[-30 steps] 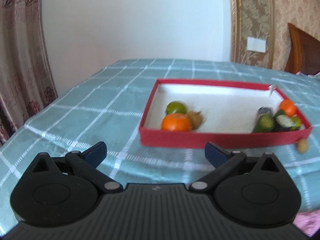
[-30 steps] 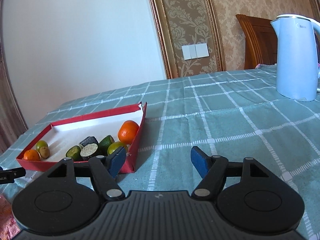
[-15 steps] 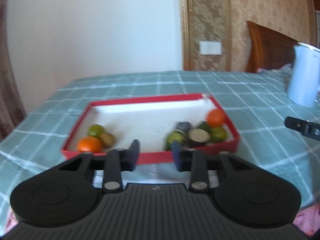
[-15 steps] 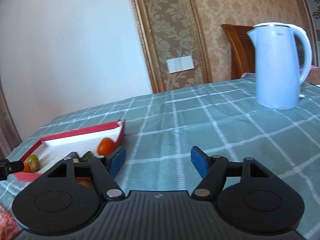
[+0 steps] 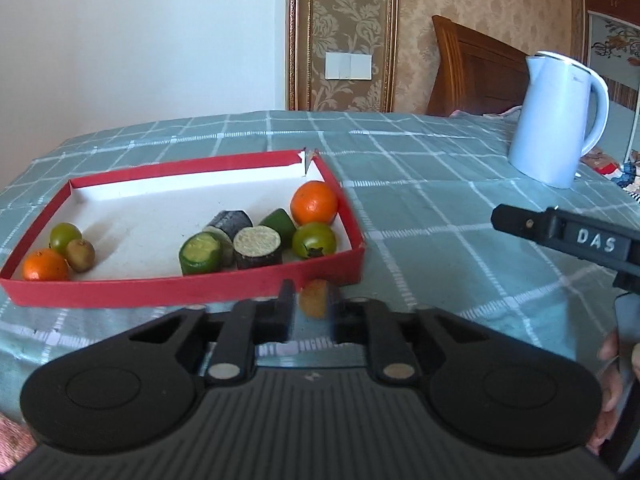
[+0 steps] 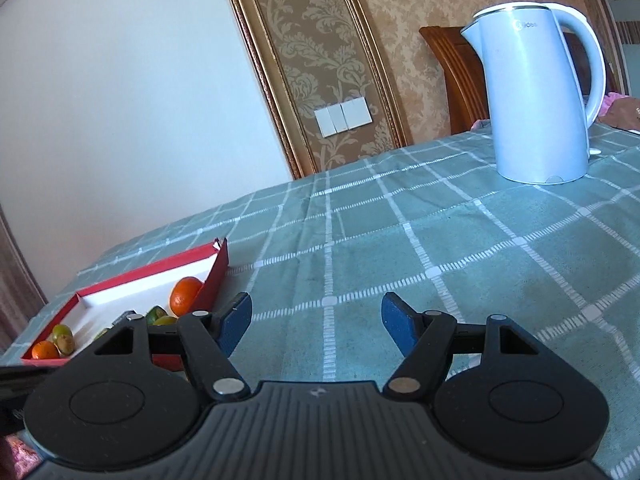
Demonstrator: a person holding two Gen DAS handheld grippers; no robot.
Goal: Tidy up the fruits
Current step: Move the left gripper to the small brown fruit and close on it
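Note:
A red tray (image 5: 180, 286) with a white floor lies on the checked tablecloth. It holds an orange (image 5: 314, 202), a green fruit (image 5: 313, 240), several cut green and dark pieces (image 5: 256, 246), and at its left end an orange (image 5: 45, 265), a kiwi (image 5: 80, 255) and a green fruit (image 5: 65, 235). My left gripper (image 5: 311, 307) is shut on a small orange-brown fruit (image 5: 313, 298) just outside the tray's near right corner. My right gripper (image 6: 316, 320) is open and empty over the cloth, right of the tray (image 6: 214, 280).
A pale blue kettle (image 5: 554, 120) stands at the back right of the table; it also shows in the right wrist view (image 6: 536, 96). The right gripper's body (image 5: 576, 240) shows at the right of the left wrist view. A wooden headboard and a wall lie behind.
My left gripper swung right along the tray's front and closed on the small fruit outside the corner. My right gripper moved right, toward the kettle, and stayed open.

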